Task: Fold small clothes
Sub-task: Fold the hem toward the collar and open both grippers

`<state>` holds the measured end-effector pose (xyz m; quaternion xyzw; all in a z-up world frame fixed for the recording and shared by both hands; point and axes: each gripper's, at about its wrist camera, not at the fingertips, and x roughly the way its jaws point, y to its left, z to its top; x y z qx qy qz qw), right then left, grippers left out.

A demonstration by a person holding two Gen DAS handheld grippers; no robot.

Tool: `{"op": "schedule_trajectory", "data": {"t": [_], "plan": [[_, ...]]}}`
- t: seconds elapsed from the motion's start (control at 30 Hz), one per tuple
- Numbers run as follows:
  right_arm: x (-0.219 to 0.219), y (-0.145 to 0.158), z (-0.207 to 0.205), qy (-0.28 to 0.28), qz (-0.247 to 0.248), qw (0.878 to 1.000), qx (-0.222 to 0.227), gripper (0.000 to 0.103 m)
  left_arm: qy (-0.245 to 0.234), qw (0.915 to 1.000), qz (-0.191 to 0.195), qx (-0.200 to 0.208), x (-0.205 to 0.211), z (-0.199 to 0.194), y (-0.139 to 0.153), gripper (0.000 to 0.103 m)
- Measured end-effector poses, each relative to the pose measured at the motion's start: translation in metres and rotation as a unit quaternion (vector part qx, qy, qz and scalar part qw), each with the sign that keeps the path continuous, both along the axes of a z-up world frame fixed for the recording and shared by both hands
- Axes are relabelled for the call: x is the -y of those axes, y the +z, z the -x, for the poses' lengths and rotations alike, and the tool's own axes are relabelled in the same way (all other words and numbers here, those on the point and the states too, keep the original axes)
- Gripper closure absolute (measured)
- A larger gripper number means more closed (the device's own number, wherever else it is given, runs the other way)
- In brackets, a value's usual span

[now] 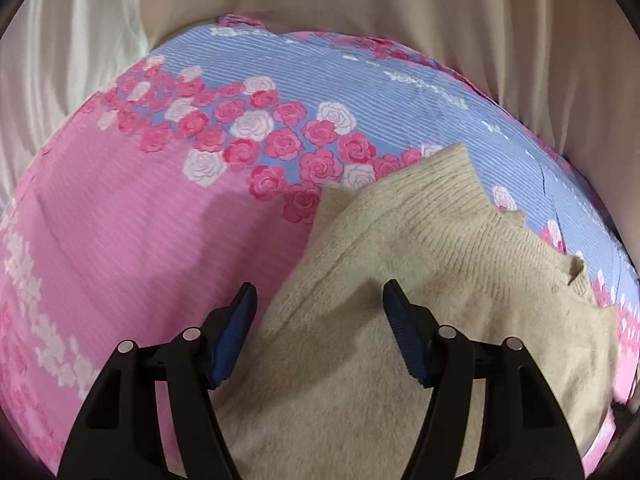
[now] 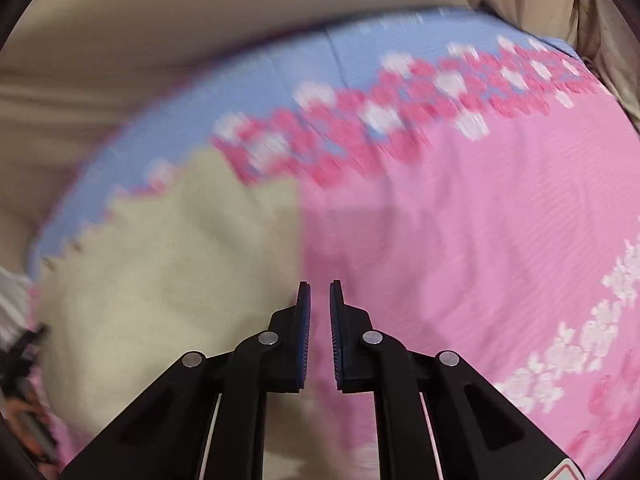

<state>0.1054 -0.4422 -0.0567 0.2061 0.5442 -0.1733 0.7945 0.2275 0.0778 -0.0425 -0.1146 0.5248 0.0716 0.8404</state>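
Note:
A beige knitted sweater (image 1: 420, 280) lies partly folded on a pink and blue bedsheet with roses (image 1: 160, 220). Its ribbed edge points toward the far side. My left gripper (image 1: 320, 300) is open and empty, hovering over the sweater's left edge, one finger over the sheet and one over the knit. In the blurred right wrist view the sweater (image 2: 168, 272) lies to the left. My right gripper (image 2: 319, 292) hovers at the sweater's right edge with its jaws nearly together and a narrow gap between the pads; nothing is held.
Cream curtains or bedding (image 1: 80, 60) rise behind the bed's far edge. Beige fabric (image 2: 200, 40) borders the sheet in the right wrist view. A dark object (image 2: 24, 356) sits at the far left edge there.

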Motion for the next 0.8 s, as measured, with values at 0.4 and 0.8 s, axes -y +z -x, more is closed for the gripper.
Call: {"op": "schedule_trajectory", "data": {"t": [0.4,0.8], "plan": [[-0.053,-0.003,-0.019,0.068,-0.041,0.997,0.02,0.103,-0.051,0.9985,-0.019,-0.007,0.039,0.031,-0.017,0.034],[-0.032,-0.007,0.063,0.031,-0.12,0.992,0.001,0.032,0.088,0.9852,0.145,-0.024,-0.051,0.095,-0.016,0.027]]}}
